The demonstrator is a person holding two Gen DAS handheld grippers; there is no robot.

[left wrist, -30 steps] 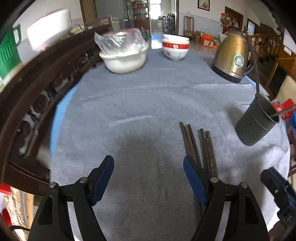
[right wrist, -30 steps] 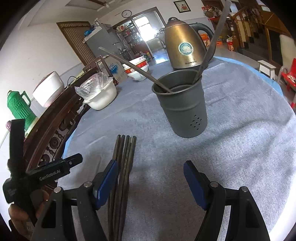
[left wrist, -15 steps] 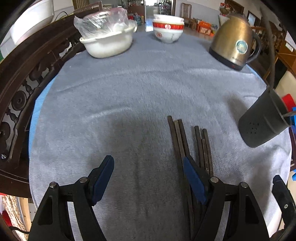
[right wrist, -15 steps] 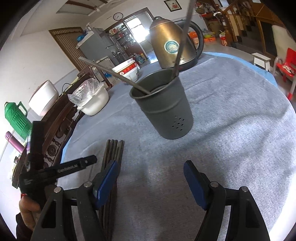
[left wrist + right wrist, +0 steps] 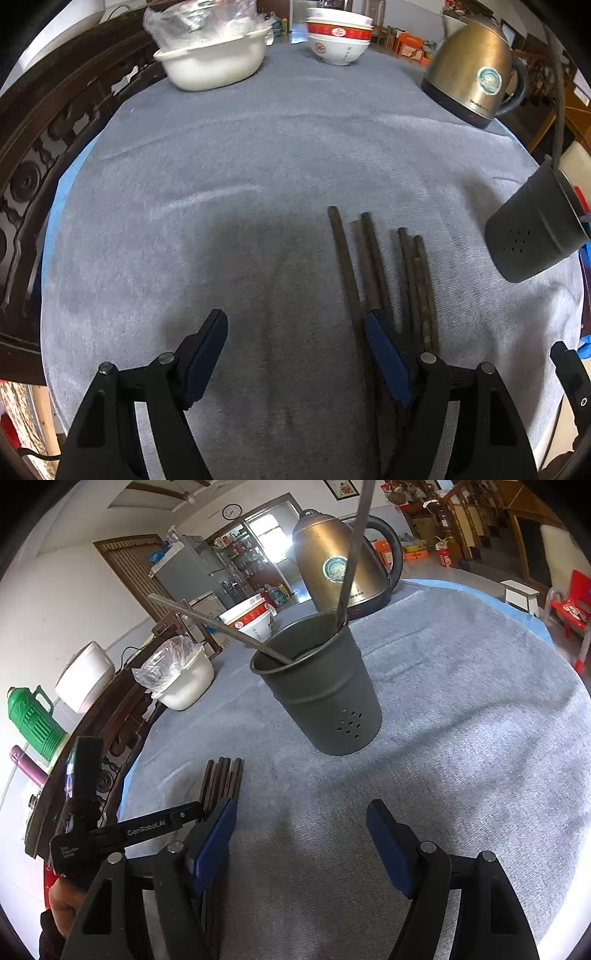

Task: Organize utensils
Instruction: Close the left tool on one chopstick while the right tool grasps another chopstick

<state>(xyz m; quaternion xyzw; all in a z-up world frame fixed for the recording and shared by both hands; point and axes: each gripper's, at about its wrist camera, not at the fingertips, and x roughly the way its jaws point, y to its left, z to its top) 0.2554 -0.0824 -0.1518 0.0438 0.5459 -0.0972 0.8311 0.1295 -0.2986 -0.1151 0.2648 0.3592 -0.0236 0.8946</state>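
Several dark wooden chopsticks [image 5: 373, 266] lie side by side on the grey cloth. My left gripper [image 5: 295, 325] hangs open just above the cloth, its right finger [image 5: 388, 354] over the near ends of the bundle, with bare cloth between the jaws. The dark metal utensil holder [image 5: 532, 232] stands to the right. In the right wrist view the holder [image 5: 321, 694] stands ahead of my open, empty right gripper [image 5: 301, 812], with two long metal handles [image 5: 207, 624] leaning out of it. The chopsticks [image 5: 223, 779] lie at its left finger.
A brass kettle [image 5: 472, 74], stacked red-and-white bowls [image 5: 338, 40] and a white basin under plastic film [image 5: 214, 62] stand at the far side. A dark carved wooden rail [image 5: 44, 147] borders the left. A green thermos [image 5: 33, 720] stands beyond it. A hand [image 5: 62, 897] holds the left gripper.
The left gripper has dipped down toward the cloth and tilted more steeply, so the chopsticks now look nearer and larger. The right gripper has hardly moved.
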